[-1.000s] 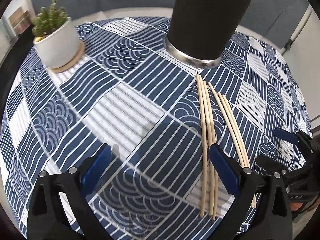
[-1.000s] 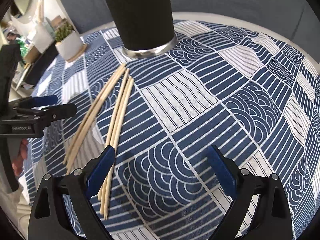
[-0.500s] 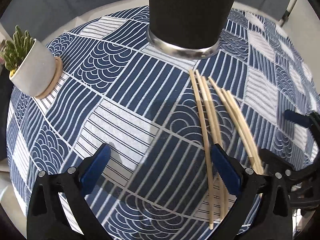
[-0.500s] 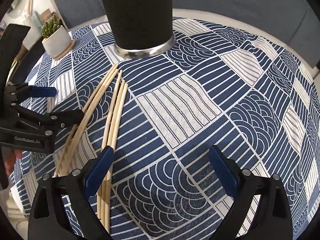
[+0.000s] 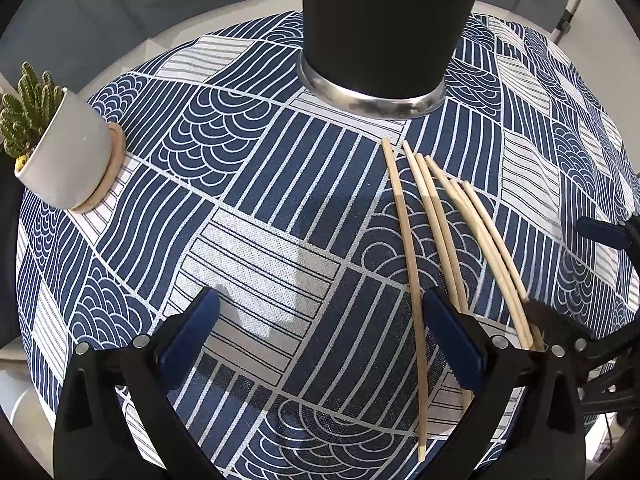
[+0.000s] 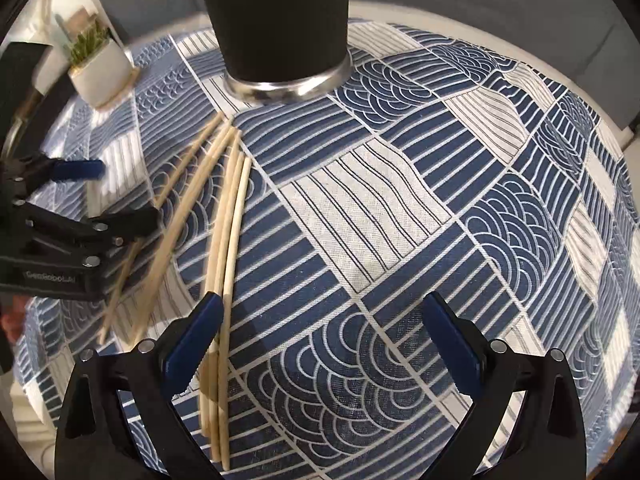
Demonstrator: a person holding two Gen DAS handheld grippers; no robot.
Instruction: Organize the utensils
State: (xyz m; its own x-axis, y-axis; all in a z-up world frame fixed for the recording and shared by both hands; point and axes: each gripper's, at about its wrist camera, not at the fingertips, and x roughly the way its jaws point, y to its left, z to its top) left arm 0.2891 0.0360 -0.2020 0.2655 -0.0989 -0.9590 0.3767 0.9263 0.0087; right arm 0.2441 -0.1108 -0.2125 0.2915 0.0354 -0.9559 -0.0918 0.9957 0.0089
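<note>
Now I see both views have swung closer to the black cup (image 5: 384, 28) at 12 o'clock. My left gripper (image 5: 320, 332) is spread and empty; my right gripper (image 6: 324, 332) has just been opening, nothing between its pads. The chopsticks (image 6: 228, 240) lie flat on the tablecloth (image 6: 400, 200), ungrasped, at 10 o'clock of my right gripper.

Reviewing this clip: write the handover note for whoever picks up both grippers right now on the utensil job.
Left gripper: open, empty, above the patterned tablecloth; one chopstick lies between its fingers.
Right gripper: jaws have just been opening, now wide, empty, beside the other chopsticks.
Chopsticks: six, loose on the cloth, tips fanned toward the black cup, which stands upright behind them.
Done: nothing gripped or stowed yet.
Left: probably gather the chopsticks and stand them in the cup. The potted cactus sits clear, far left.
</note>
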